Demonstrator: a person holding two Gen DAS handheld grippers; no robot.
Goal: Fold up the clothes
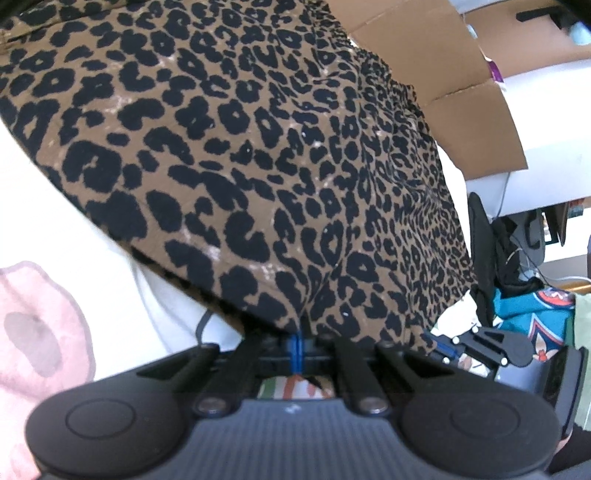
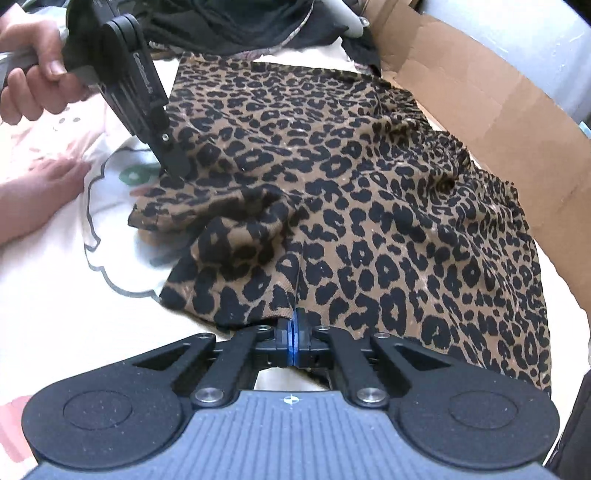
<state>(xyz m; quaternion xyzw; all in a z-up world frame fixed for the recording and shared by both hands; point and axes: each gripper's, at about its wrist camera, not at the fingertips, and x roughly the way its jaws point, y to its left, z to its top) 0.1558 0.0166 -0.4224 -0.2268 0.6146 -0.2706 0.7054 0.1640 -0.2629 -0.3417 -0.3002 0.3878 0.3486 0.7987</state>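
A leopard-print garment point(image 2: 369, 206) lies spread on a white printed sheet point(image 2: 55, 295), with its near left part bunched into a fold. My right gripper point(image 2: 294, 332) is shut, its blue pads pinching the garment's near hem. My left gripper point(image 2: 176, 170), held by a hand point(image 2: 37, 74), comes down onto the garment's left corner and looks shut on it. In the left wrist view the garment point(image 1: 240, 166) fills the frame and drapes over the left gripper point(image 1: 297, 343), which is shut on its edge. The right gripper point(image 1: 448, 348) shows low on the right.
A cardboard sheet point(image 2: 480, 96) runs along the garment's right side and is also in the left wrist view as cardboard point(image 1: 461, 74). Dark clothing point(image 2: 258, 22) lies beyond the garment. Teal patterned fabric point(image 1: 532, 317) and cables sit at the right. The sheet extends to the left.
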